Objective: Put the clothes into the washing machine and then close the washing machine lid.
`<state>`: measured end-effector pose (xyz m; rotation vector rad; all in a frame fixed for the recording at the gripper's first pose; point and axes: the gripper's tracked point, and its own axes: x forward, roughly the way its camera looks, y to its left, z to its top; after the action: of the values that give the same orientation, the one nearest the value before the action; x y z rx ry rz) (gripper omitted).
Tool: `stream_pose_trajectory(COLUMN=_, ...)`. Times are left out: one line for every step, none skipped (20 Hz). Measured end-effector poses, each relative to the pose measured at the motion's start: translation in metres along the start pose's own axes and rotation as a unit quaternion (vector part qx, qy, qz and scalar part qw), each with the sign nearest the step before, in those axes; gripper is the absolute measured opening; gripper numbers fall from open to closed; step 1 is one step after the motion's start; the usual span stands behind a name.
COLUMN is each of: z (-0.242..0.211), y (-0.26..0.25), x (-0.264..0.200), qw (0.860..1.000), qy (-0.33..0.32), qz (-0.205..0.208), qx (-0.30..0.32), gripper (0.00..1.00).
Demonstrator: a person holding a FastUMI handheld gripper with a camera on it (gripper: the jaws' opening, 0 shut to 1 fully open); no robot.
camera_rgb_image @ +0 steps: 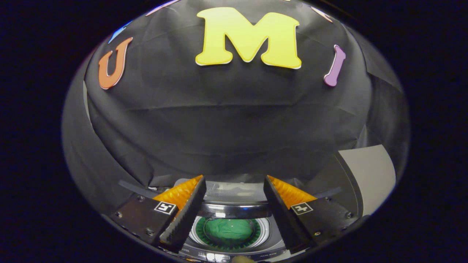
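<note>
The fingers (234, 204) are wide open and hold nothing, the green clothes (228, 231) lie in the washing machine (234, 252) at 6 o'clock, and its lid (234, 210) could slip.

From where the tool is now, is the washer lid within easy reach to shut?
Probably yes. The tool hangs open above the washing machine, green clothes already in the drum; the raised lid stands between the fingers, nothing blocking.

The tool (234, 182) hangs with its two fingers (186, 212) spread wide apart, tips pointing forward, gripping nothing between them.
</note>
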<state>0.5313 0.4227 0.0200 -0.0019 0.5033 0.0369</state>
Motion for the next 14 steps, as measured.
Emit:
stream_pose_trajectory(z=-0.005, y=0.000, x=-0.004, qw=1.000, qy=0.001, qz=0.001, qx=-0.002, gripper=0.99)
stream_pose_trajectory(z=-0.010, y=0.001, x=-0.006, qw=1.000, qy=0.002, qz=0.002, qx=-0.003, gripper=0.99)
stream_pose_trajectory(z=-0.014, y=0.001, x=-0.009, qw=1.000, qy=0.002, qz=0.003, qx=-0.005, gripper=0.99)
stream_pose_trajectory(z=-0.019, y=0.001, x=-0.013, qw=1.000, qy=0.000, qz=0.005, qx=-0.007, gripper=0.99)
stream_pose_trajectory(z=-0.023, y=0.001, x=-0.016, qw=1.000, qy=0.000, qz=0.006, qx=-0.011, gripper=0.99)
stream_pose_trajectory(z=-0.029, y=0.002, x=-0.018, qw=1.000, qy=0.002, qz=0.008, qx=-0.012, gripper=0.99)
stream_pose_trajectory(z=-0.035, y=0.003, x=-0.021, qw=1.000, qy=0.006, qz=0.009, qx=-0.012, gripper=0.99)
stream_pose_trajectory(z=-0.041, y=0.003, x=-0.023, qw=1.000, qy=0.009, qz=0.011, qx=-0.013, gripper=0.99)
stream_pose_trajectory(z=-0.048, y=0.003, x=-0.025, qw=1.000, qy=0.013, qz=0.013, qx=-0.015, gripper=0.99)
stream_pose_trajectory(z=-0.057, y=0.003, x=-0.026, qw=1.000, qy=0.020, qz=0.015, qx=-0.018, gripper=0.99)
stream_pose_trajectory(z=-0.067, y=0.002, x=-0.027, qw=0.999, qy=0.028, qz=0.012, qx=-0.022, gripper=0.99)
stream_pose_trajectory(z=-0.080, y=0.001, x=-0.027, qw=0.999, qy=0.042, qz=0.010, qx=-0.025, gripper=0.99)
stream_pose_trajectory(z=-0.095, y=0.002, x=-0.028, qw=0.998, qy=0.058, qz=0.013, qx=-0.021, gripper=0.99)
stream_pose_trajectory(z=-0.107, y=0.005, x=-0.027, qw=0.997, qy=0.070, qz=0.017, qx=-0.017, gripper=0.99)
